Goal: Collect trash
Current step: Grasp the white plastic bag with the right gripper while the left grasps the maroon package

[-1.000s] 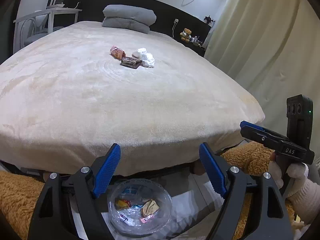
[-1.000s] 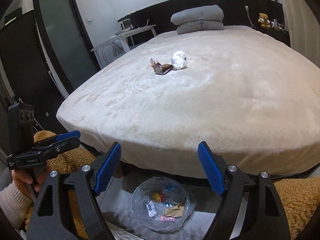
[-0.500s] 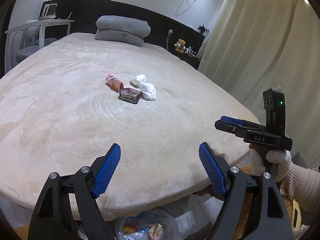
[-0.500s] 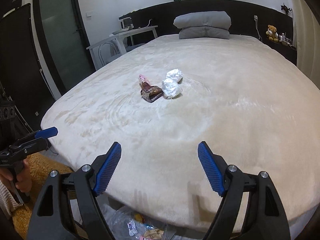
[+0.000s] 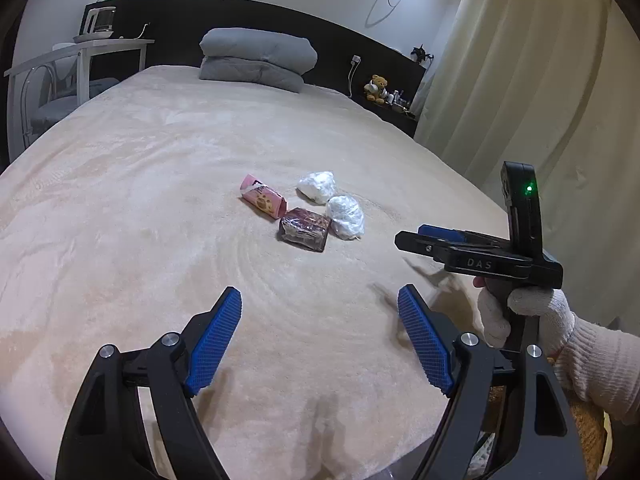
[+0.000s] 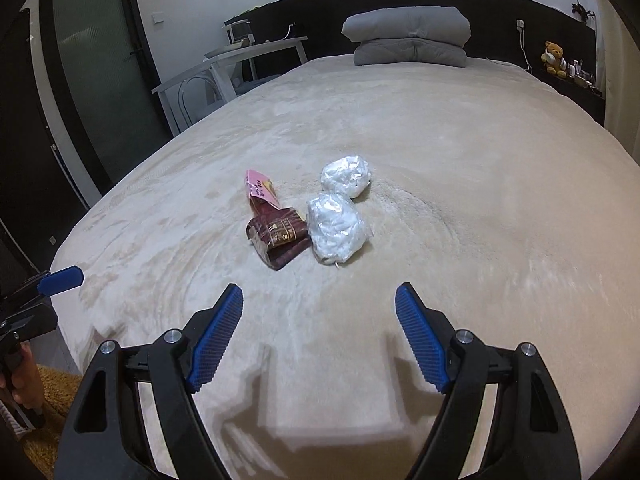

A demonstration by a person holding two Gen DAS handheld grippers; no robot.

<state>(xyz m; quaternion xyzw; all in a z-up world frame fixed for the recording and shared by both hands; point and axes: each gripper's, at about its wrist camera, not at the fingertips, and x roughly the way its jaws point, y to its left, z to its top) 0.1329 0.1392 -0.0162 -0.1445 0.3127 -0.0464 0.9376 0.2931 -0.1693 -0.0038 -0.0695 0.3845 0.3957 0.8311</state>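
1. Trash is gathered in one cluster mid-bed, well short of the folded grey duvet (image 6: 406,36): a pink wrapper (image 6: 261,191), a brown wrapper (image 6: 280,236) touching it, and two crumpled clear plastic wads (image 6: 335,231) (image 6: 346,176) just beside.
2. All four pieces are judged light, soft and crushable; the film is probably slippery, so each wad is best pinched across its bulk, each wrapper across its short width.
3. The left gripper (image 5: 320,344) and right gripper (image 6: 319,338) are held wide apart and empty, nearer than the duvet and short of the cluster.
4. No container is seen on the beige blanket (image 6: 480,184); a bag or bin cannot be made out.
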